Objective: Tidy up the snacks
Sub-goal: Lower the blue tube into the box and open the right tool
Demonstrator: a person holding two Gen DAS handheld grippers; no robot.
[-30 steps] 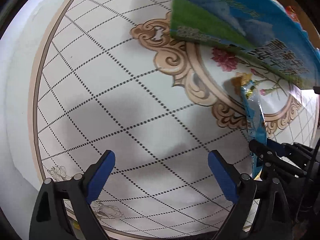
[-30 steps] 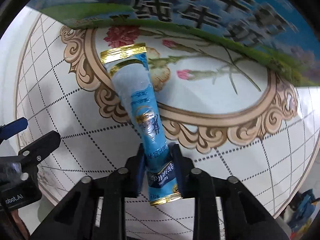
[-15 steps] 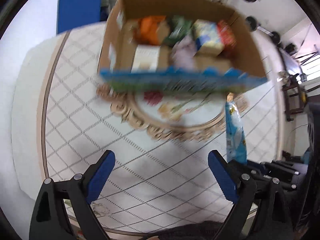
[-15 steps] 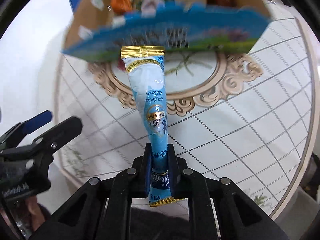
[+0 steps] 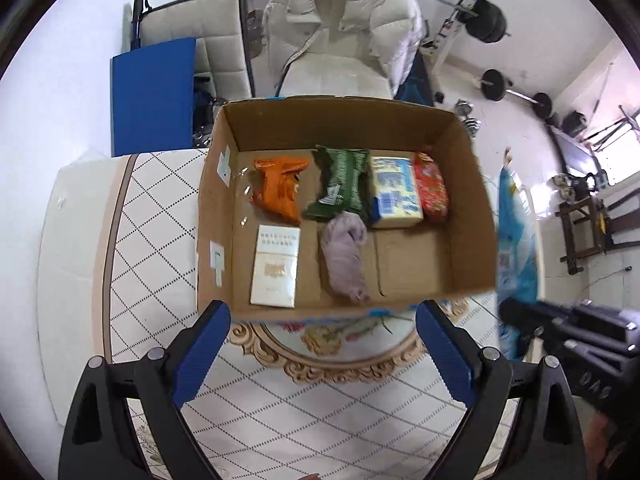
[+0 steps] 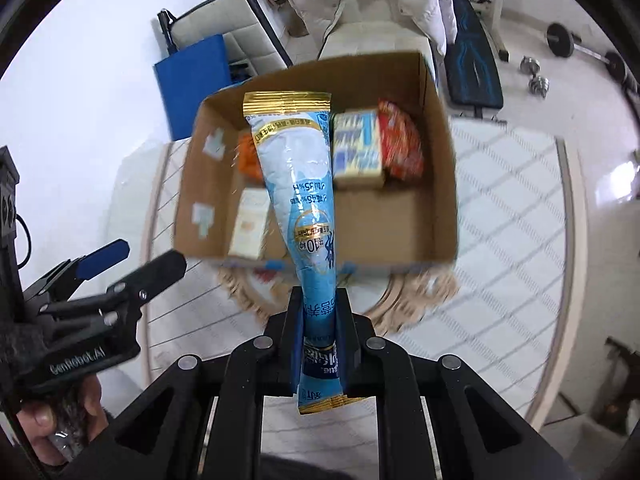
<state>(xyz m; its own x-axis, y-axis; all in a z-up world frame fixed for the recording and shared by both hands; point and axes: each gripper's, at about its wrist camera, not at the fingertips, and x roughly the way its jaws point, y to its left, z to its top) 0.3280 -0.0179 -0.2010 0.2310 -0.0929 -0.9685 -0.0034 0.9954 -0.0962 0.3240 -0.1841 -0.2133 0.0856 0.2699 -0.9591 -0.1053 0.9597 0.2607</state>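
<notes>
Now, right gripper [image 6: 318,320]: clenched on blue packet's [image 6: 298,184] lower end, keeping it upright above box [image 6: 442,200]; 
left gripper [image 5: 320,354]: released, empty, spare beside

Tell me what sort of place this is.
Most likely a room in a home that doubles as a gym: a barbell and dumbbells on the floor, a weight bench, and a chair draped with a white puffer jacket beside the patterned table.
</notes>
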